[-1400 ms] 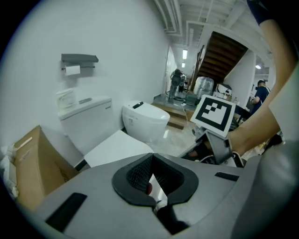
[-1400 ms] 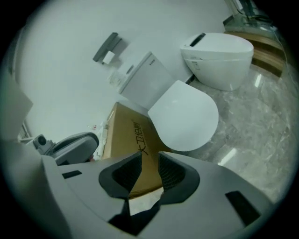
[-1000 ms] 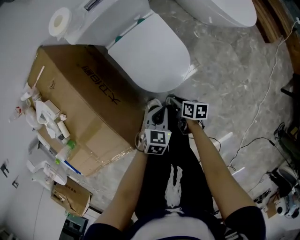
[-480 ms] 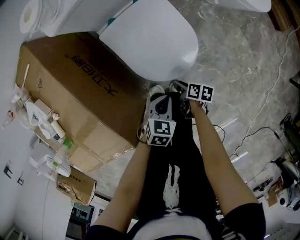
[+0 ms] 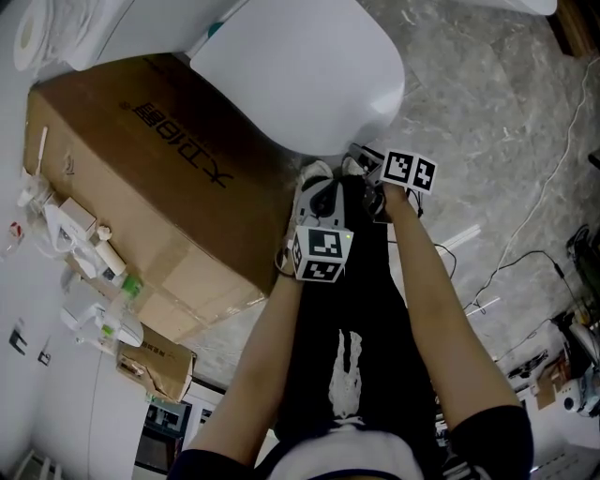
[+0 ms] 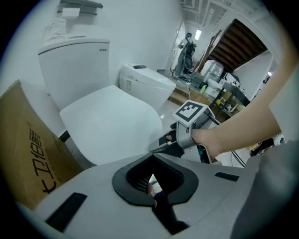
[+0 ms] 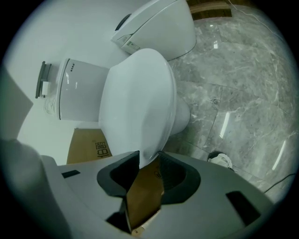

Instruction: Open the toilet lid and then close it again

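Note:
The white toilet lid (image 5: 300, 75) lies down flat on the bowl, also in the left gripper view (image 6: 107, 126) and the right gripper view (image 7: 135, 102). Both grippers hang just in front of its front edge. My left gripper (image 5: 314, 187) is shut with nothing in it, its tips (image 6: 152, 186) a little short of the lid. My right gripper (image 5: 364, 167) has just been opening its jaws and stands open. In its own view, the lid's front tip reaches into the mouth of the right gripper (image 7: 148, 163), with no pad pressing on it.
A large cardboard box (image 5: 141, 169) stands against the toilet's left side. Bottles and toiletries (image 5: 84, 253) lie beyond it. A paper roll (image 5: 28, 28) sits on the tank. A second toilet (image 7: 159, 23) stands to the right. Cables (image 5: 534, 234) run over the marble floor.
Both grippers have sunk and come closer to the lid's front edge. The head view has shifted, so the toilet sits higher and larger in the picture.

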Available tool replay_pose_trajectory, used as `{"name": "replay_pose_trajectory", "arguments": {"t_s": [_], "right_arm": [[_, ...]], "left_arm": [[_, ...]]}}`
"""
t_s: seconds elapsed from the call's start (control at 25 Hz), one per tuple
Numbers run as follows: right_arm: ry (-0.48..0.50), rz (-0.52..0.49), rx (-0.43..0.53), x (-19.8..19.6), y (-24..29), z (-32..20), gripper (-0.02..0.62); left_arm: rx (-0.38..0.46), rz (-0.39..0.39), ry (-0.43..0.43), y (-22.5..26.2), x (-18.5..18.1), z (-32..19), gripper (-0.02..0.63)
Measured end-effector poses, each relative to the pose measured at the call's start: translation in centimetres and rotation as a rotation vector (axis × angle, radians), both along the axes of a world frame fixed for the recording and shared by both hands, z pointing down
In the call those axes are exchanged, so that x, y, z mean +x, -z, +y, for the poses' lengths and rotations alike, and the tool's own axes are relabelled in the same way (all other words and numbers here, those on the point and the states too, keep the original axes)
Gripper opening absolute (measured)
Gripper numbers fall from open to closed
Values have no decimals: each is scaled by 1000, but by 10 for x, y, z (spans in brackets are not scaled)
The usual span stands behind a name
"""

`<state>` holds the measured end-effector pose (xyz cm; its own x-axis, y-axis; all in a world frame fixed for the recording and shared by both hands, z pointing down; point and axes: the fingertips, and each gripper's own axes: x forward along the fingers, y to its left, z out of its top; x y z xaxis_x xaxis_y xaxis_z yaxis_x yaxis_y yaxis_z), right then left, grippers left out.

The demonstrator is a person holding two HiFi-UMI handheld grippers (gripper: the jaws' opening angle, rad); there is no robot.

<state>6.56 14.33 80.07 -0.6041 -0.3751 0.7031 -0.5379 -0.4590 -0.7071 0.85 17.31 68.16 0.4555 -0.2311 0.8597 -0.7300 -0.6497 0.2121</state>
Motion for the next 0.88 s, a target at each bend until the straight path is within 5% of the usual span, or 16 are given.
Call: {"name": "replay_pose_trajectory", "arguments": {"t_s": [0.28, 0.88], "right_arm": [[-112, -59, 2, 4, -1, 0, 79], [-121, -70, 111, 4, 59, 1, 46]], "left_arm": [[-1, -8, 6, -12, 1, 2, 5], [92, -42, 51, -3, -13, -21, 5]]}}
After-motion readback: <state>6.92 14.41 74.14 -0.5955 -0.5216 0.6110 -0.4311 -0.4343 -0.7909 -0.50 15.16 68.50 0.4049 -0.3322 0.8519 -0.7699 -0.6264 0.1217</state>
